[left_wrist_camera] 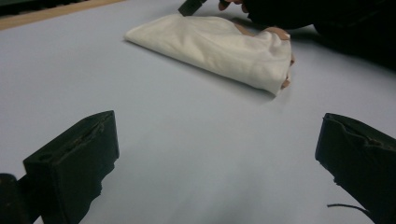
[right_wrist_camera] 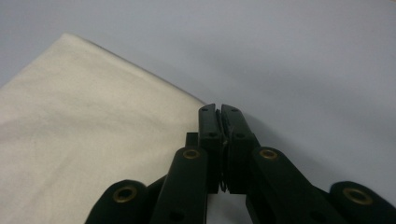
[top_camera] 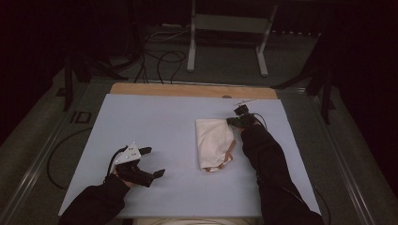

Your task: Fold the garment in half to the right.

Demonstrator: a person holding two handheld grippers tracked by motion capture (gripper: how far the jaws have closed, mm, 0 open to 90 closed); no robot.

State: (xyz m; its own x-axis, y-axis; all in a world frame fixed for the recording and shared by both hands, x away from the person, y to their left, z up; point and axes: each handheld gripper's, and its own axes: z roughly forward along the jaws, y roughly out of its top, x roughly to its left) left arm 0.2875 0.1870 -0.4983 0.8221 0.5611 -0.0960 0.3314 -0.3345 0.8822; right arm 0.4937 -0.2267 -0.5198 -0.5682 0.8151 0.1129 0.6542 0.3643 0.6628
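While the right gripper [top_camera: 233, 121], jaws pressed together, pinched the upper right corner of the folded cream cloth [top_camera: 213, 141] at frame centre, the left gripper [top_camera: 151, 161] waited open at lower left. Folding seemed underway; next likely needed that corner drawn across.

A light blue sheet [top_camera: 155, 126] covers the table; a wooden edge [top_camera: 187, 90] shows at its far side. Behind the table, black cables [top_camera: 162, 58] and a grey metal frame [top_camera: 230, 28] are on the floor.
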